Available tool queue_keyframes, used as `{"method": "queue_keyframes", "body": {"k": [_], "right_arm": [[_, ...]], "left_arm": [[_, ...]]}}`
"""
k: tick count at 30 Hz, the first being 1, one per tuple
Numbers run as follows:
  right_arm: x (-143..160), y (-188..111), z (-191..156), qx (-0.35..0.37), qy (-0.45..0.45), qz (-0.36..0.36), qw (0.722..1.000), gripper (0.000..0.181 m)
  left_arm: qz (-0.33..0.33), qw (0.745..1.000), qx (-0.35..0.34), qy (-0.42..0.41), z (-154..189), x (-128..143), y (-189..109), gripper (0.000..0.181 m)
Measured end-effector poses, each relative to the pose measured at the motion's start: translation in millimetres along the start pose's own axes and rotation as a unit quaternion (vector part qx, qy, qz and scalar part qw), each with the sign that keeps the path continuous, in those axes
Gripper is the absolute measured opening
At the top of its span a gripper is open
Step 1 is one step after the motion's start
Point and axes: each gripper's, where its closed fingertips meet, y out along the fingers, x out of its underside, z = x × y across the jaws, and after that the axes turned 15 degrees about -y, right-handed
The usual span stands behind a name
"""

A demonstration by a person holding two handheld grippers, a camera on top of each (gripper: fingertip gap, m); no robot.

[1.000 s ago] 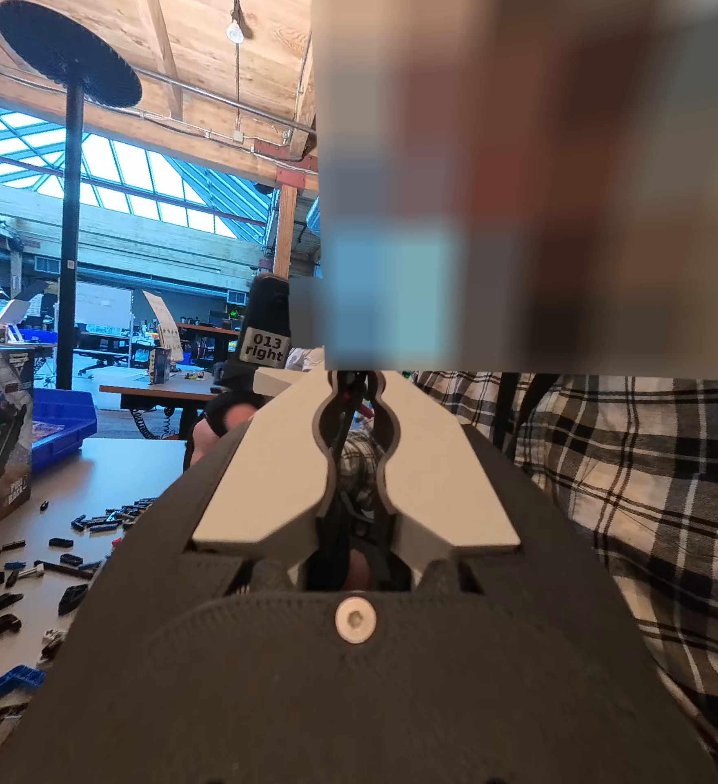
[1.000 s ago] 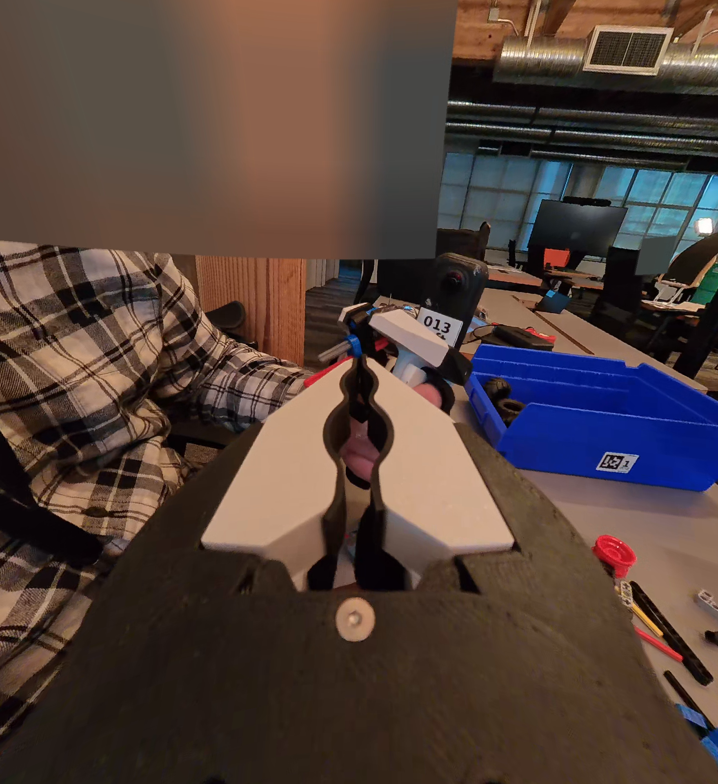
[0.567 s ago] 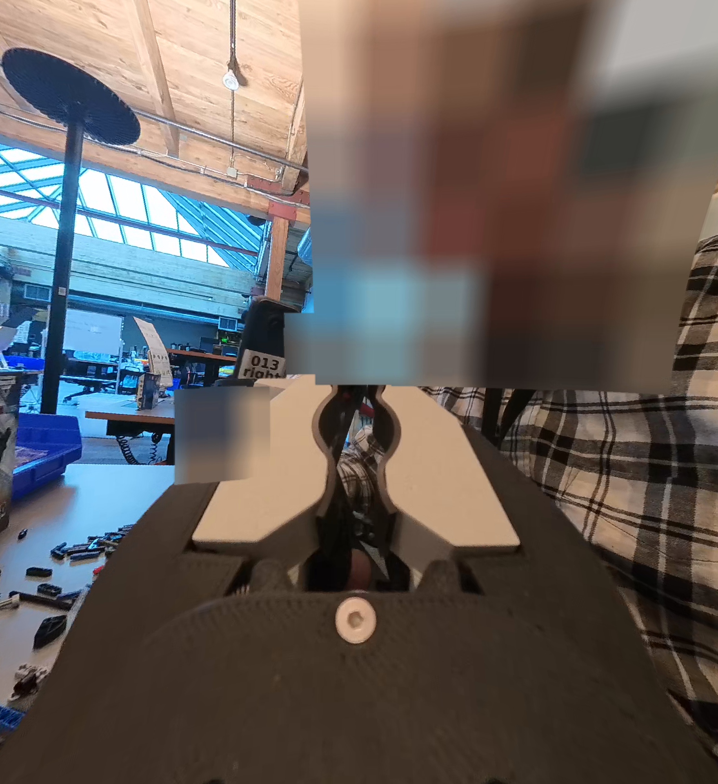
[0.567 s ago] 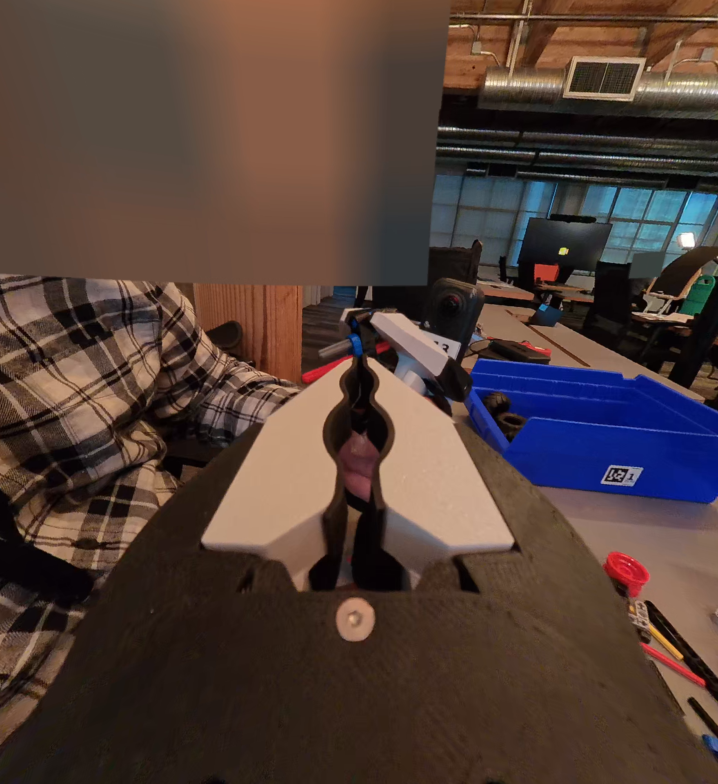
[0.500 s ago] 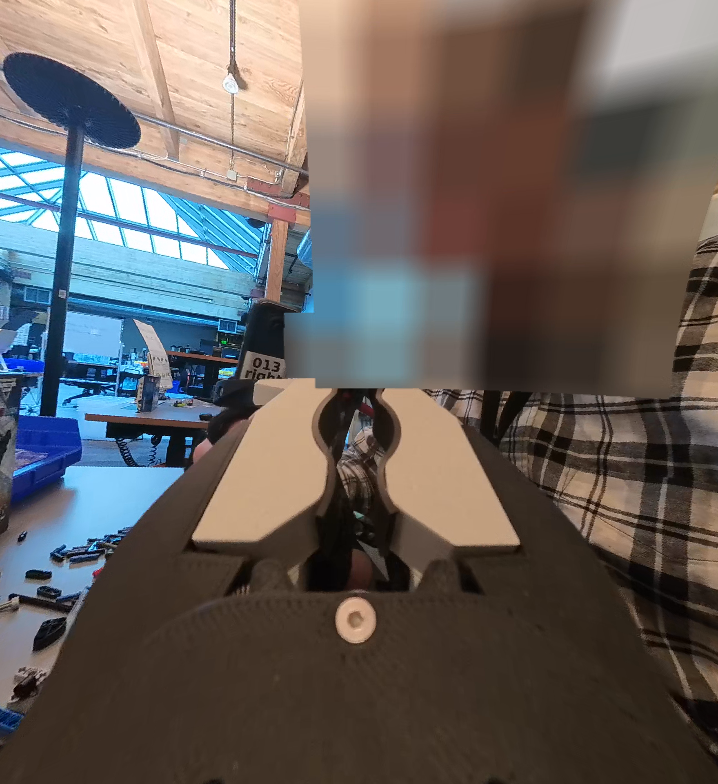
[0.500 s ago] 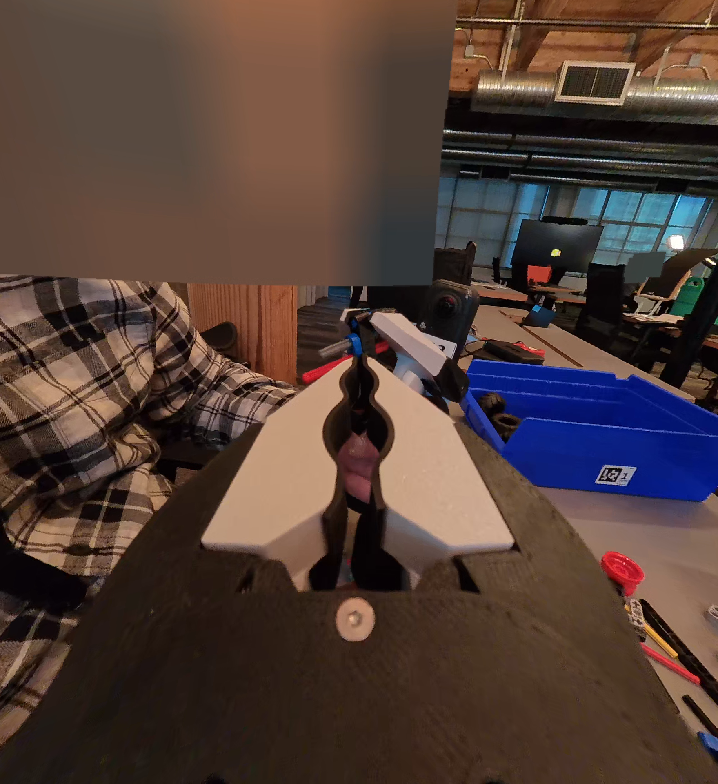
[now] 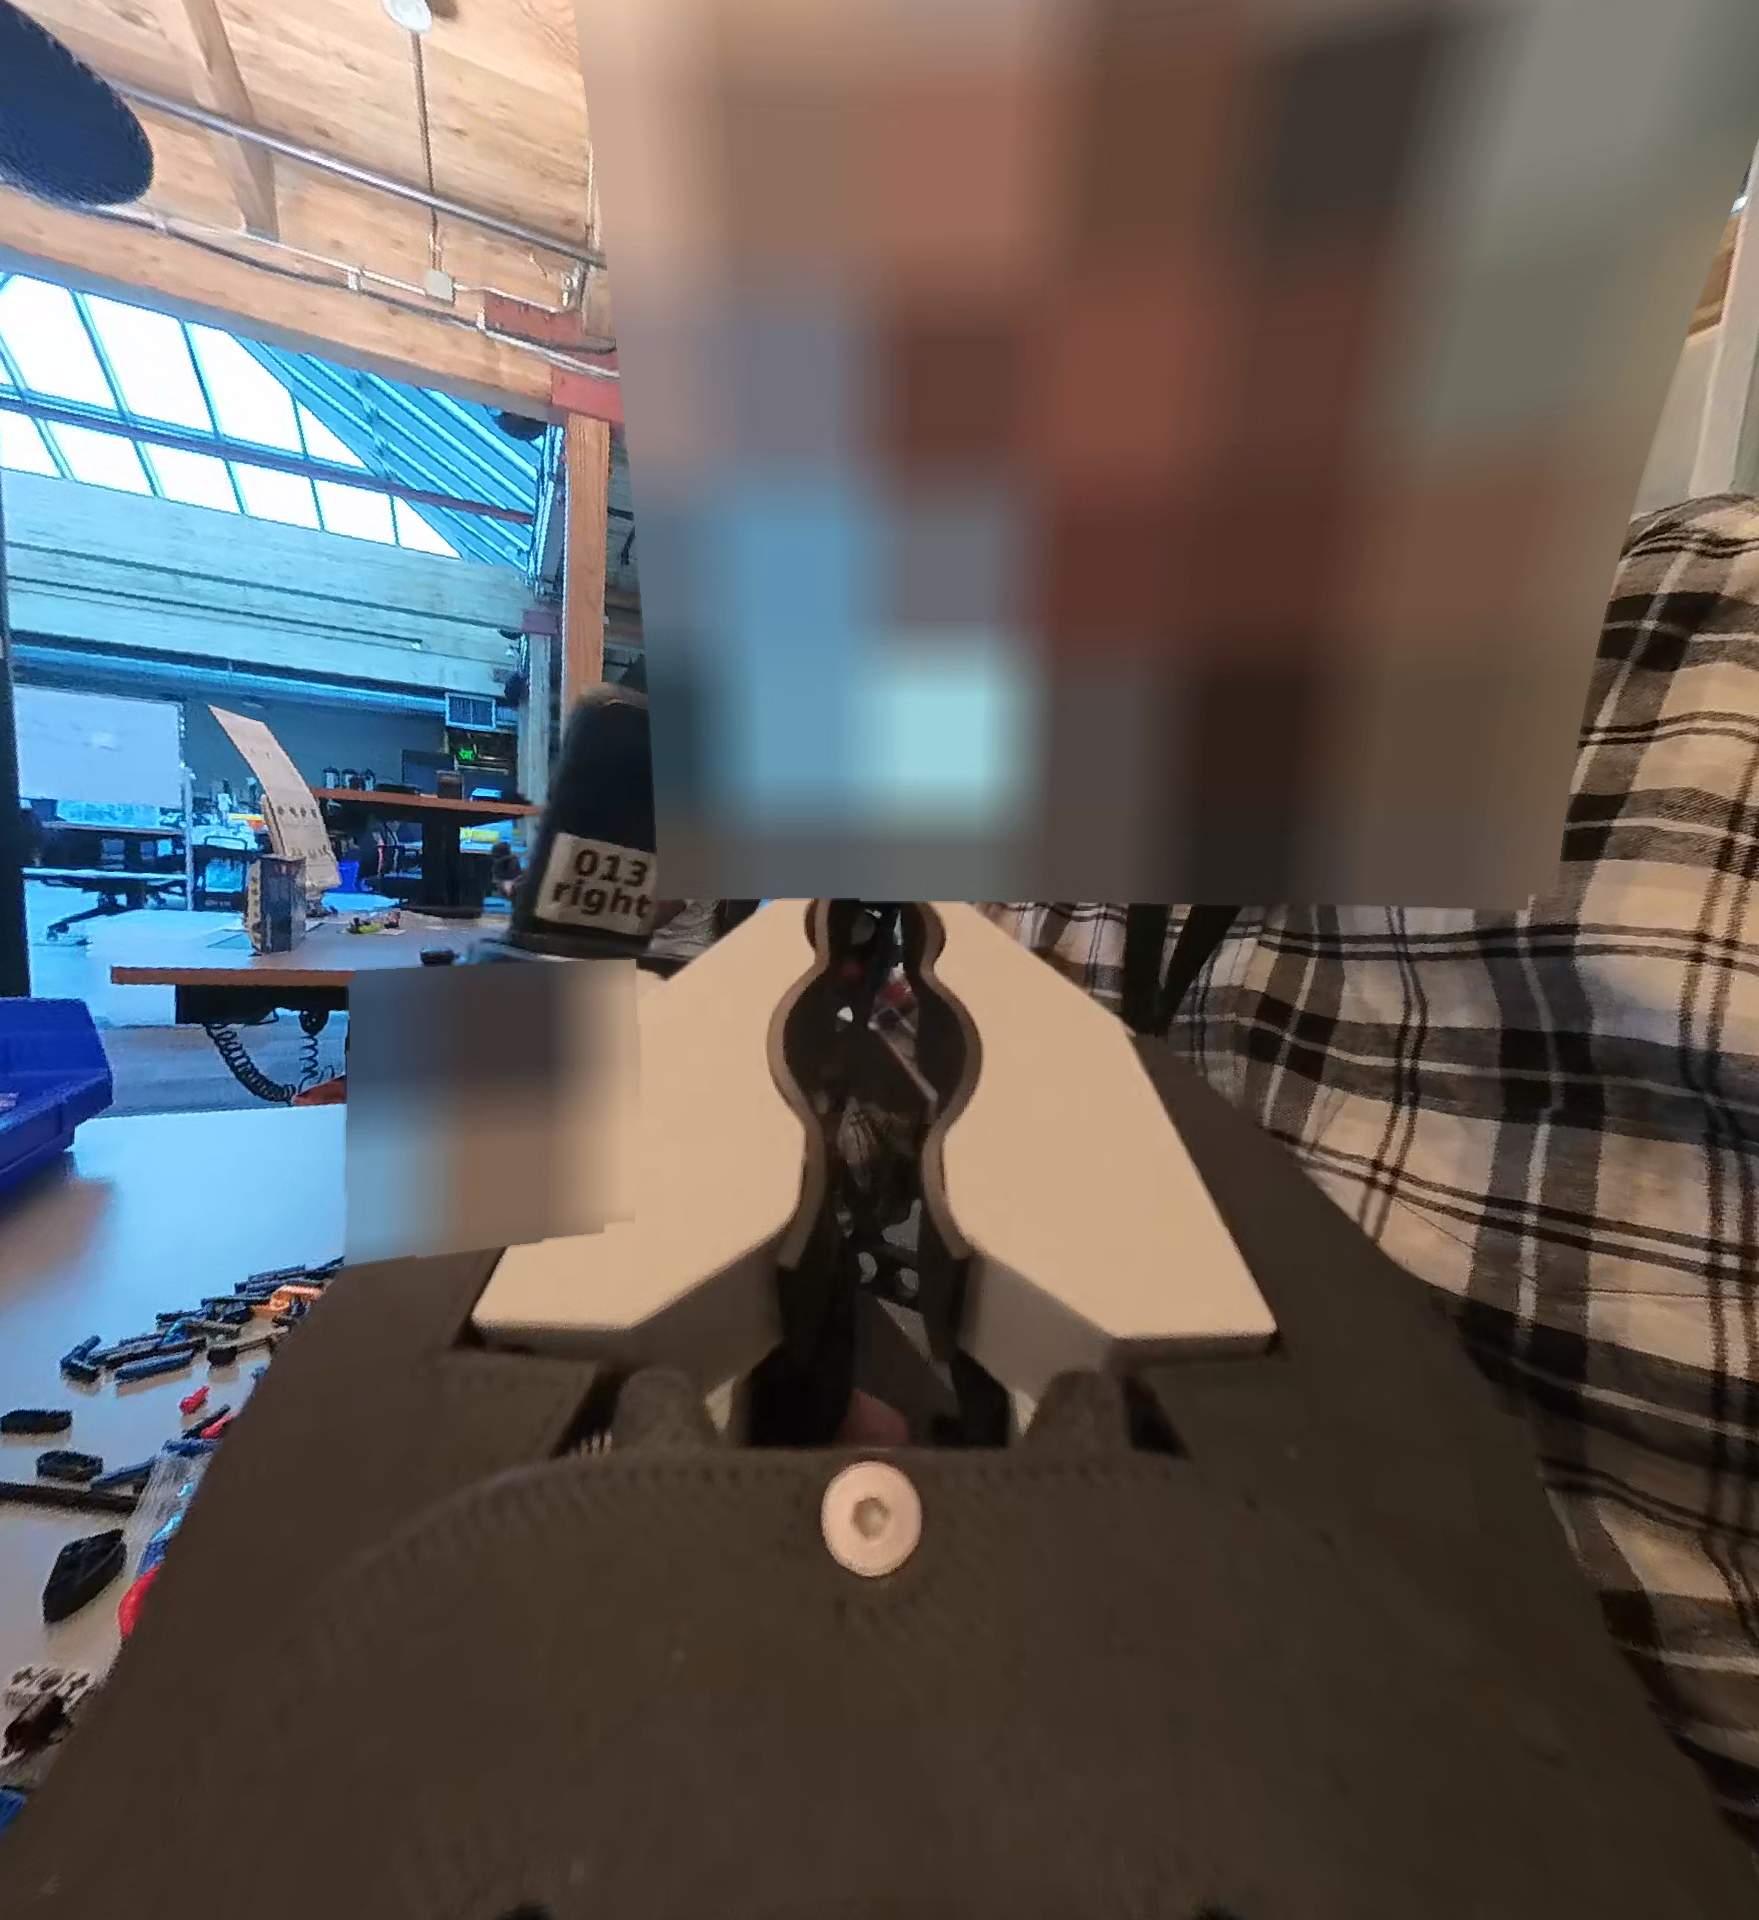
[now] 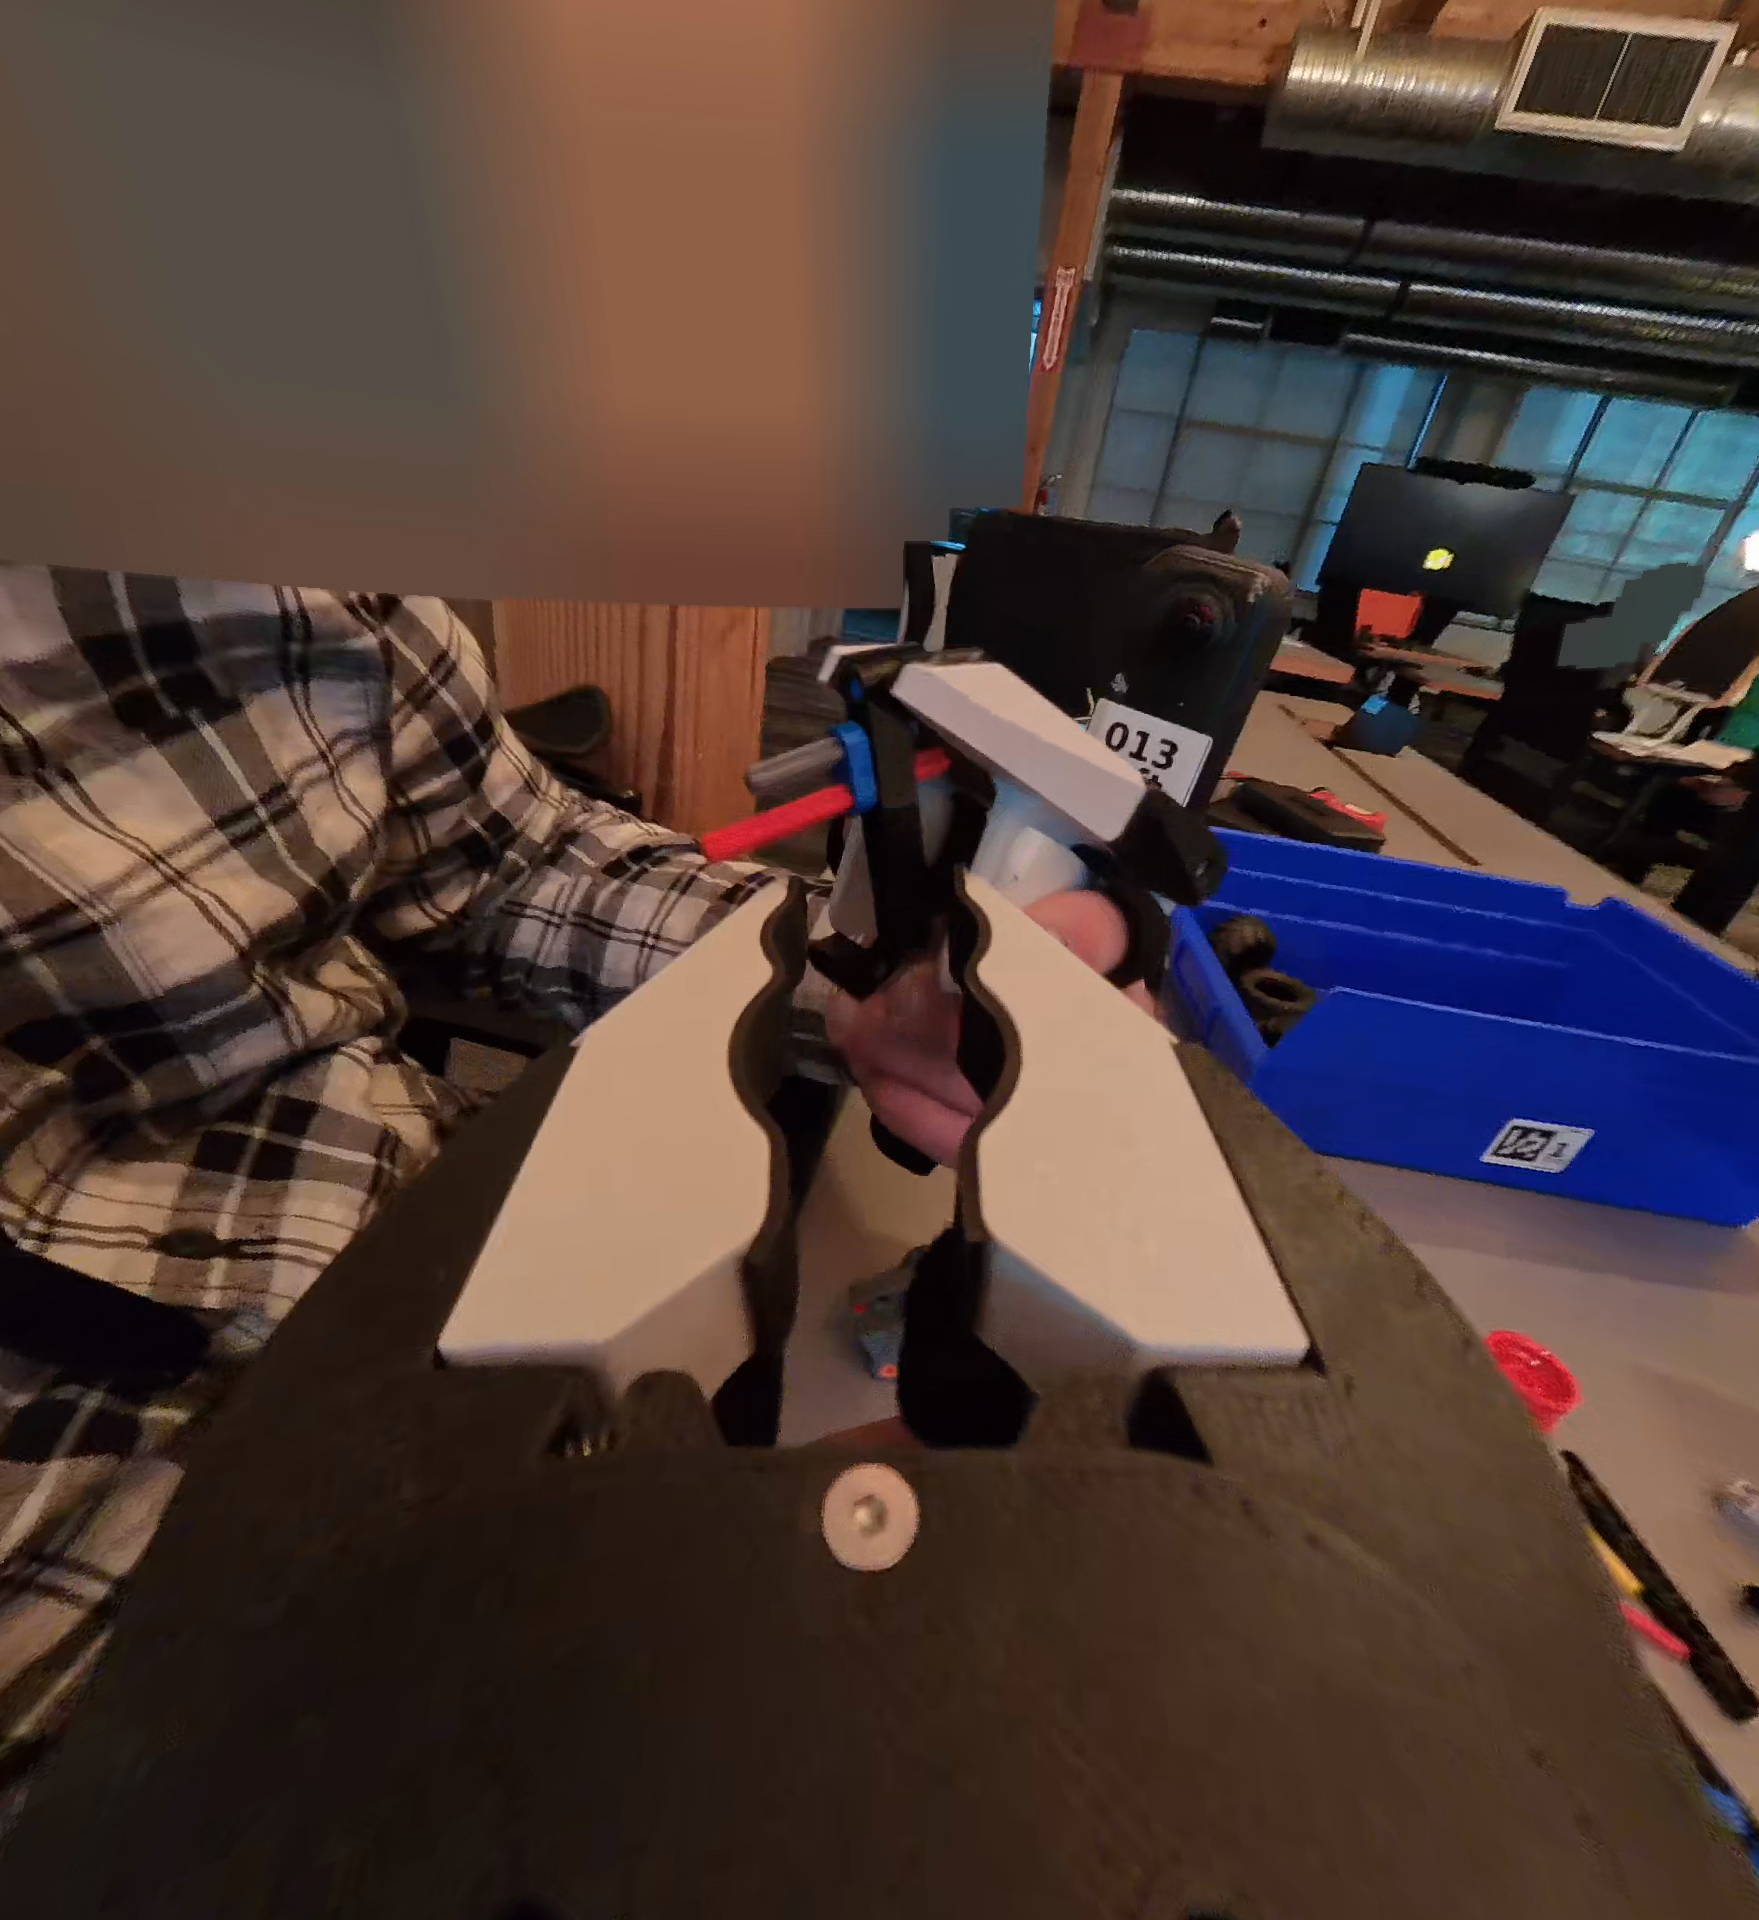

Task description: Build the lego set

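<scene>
My left gripper (image 7: 870,920) is shut on a black lego assembly (image 7: 859,1132) that fills the gap between its white fingers. In the right wrist view the left gripper (image 8: 880,717) holds this assembly (image 8: 890,831) up in the air. A red axle (image 8: 802,816), a blue bush (image 8: 851,764) and a grey pin stick out of it to the left. My right gripper (image 8: 875,914) is open. The lower end of the black assembly lies between its spread fingertips; I cannot tell if it touches them. A hand (image 8: 916,1070) shows behind.
A person in a plaid shirt (image 8: 179,883) sits close behind both grippers. A blue bin (image 8: 1477,1049) with black tyres (image 8: 1264,966) stands right. Loose parts lie on the table (image 7: 75,1455), also at the right (image 8: 1664,1621), with a red round piece (image 8: 1535,1377). My two grippers' fingertips are within a few centimetres of each other.
My right gripper's jaws have spread apart from nearly shut. The left gripper with the assembly now sits closer and larger in the right wrist view. The left gripper's grip is unchanged.
</scene>
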Motion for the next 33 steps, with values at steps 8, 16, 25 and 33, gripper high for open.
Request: {"method": "queue_keyframes", "body": {"k": [8, 16, 25, 33], "right_arm": [[14.1, -10.0, 30.1, 0.106, -0.100, -0.097, 0.985, 0.008], [31.7, -17.2, 52.3, 0.174, -0.129, -0.183, 0.959, 0.007], [32.8, -15.8, 52.3, 0.175, -0.111, -0.181, 0.961, 0.007], [27.7, -13.2, 49.4, 0.168, -0.104, -0.166, 0.966, 0.007]], "left_arm": [[0.000, 0.989, -0.136, 0.050, -31.2, -12.3, -16.9, 0.032], [-0.080, 0.924, -0.303, 0.218, -54.4, -7.4, -27.5, 0.029], [-0.100, 0.914, -0.308, 0.244, -54.4, -3.5, -22.9, 0.013], [-0.094, 0.935, -0.269, 0.212, -49.4, -4.2, -19.9, 0.012]]}}
